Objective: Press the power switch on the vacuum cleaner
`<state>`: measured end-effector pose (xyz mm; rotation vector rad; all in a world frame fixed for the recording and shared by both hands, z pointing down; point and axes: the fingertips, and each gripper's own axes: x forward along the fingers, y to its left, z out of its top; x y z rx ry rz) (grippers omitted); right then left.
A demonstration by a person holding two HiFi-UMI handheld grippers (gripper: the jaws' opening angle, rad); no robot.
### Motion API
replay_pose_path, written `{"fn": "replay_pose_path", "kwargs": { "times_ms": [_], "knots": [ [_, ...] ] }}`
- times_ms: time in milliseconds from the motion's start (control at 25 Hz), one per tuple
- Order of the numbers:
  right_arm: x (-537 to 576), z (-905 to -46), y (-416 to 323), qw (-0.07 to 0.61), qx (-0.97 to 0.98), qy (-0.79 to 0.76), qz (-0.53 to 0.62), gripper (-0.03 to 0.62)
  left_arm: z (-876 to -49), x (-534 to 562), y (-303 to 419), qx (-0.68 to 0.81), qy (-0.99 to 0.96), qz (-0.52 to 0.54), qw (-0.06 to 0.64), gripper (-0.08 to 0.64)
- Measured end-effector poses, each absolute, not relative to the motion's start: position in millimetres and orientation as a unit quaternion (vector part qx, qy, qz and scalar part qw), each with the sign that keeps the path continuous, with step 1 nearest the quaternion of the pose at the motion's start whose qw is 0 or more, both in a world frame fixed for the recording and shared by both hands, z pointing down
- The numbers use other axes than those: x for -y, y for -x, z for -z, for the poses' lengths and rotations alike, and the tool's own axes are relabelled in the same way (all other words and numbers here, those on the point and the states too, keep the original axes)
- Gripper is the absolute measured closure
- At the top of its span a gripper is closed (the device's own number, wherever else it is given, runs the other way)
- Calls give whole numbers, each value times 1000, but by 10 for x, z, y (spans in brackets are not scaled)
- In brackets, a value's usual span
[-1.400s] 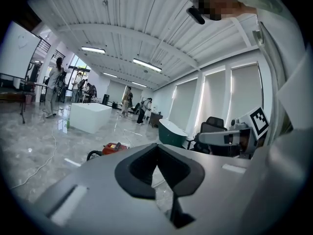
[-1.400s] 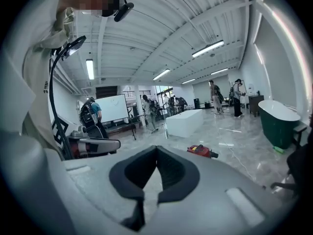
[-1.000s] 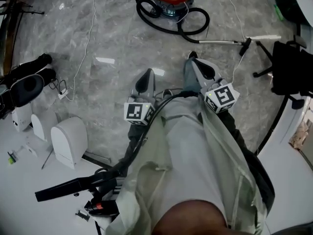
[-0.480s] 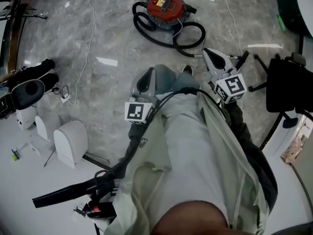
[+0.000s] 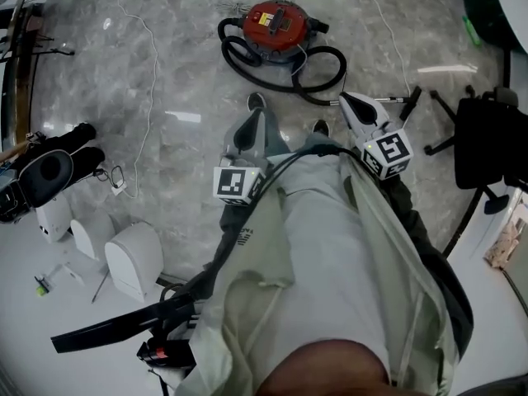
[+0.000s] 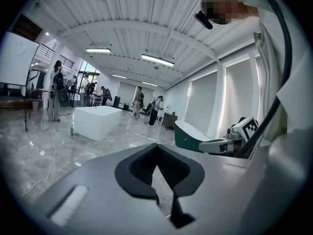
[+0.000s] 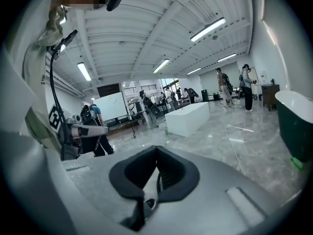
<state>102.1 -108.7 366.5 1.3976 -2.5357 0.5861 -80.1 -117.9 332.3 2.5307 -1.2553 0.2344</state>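
Note:
The red vacuum cleaner (image 5: 279, 23) stands on the grey marble floor at the top of the head view, with its black hose (image 5: 318, 73) looped around it. Its switch is too small to make out. Both grippers are held out at waist height, well short of the vacuum and pointing roughly toward it. My left gripper (image 5: 251, 122) is shut with nothing in it, its tips meeting (image 6: 156, 145). My right gripper (image 5: 350, 102) is also shut and empty (image 7: 156, 148). Two shoe tips (image 5: 256, 101) show just ahead of the grippers.
The vacuum's metal wand (image 5: 388, 99) lies on the floor to the right, near a black office chair (image 5: 487, 130). White housings (image 5: 132, 258) and a thin cable (image 5: 148, 81) are at the left. A white block (image 6: 98, 121) and several people stand far off.
The vacuum cleaner has drawn nearer in the head view as the person walks toward it. Both grippers have travelled forward with the body, and both stay shut.

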Motion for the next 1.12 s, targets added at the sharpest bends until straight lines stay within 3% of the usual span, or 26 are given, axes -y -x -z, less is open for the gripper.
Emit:
{"fn": "replay_pose_path", "kwargs": {
  "times_ms": [120,320,680,1120],
  "knots": [
    [1428,-3607,-989,93,843,-497,-186,591,-3362,1561,914,420,-895,-71,135,557],
    [2070,-3545,-715,78,806,-557,-186,591,-3317,2326,1307,398,-900,-60,165,557],
    [2635,-3572,-57,71,774,-600,-188,591,-3691,3135,1827,317,-920,-141,180,557],
    [2737,-4188,-381,108,756,-598,-243,591,-4389,3603,1318,301,-915,-188,190,557]
  ]
}}
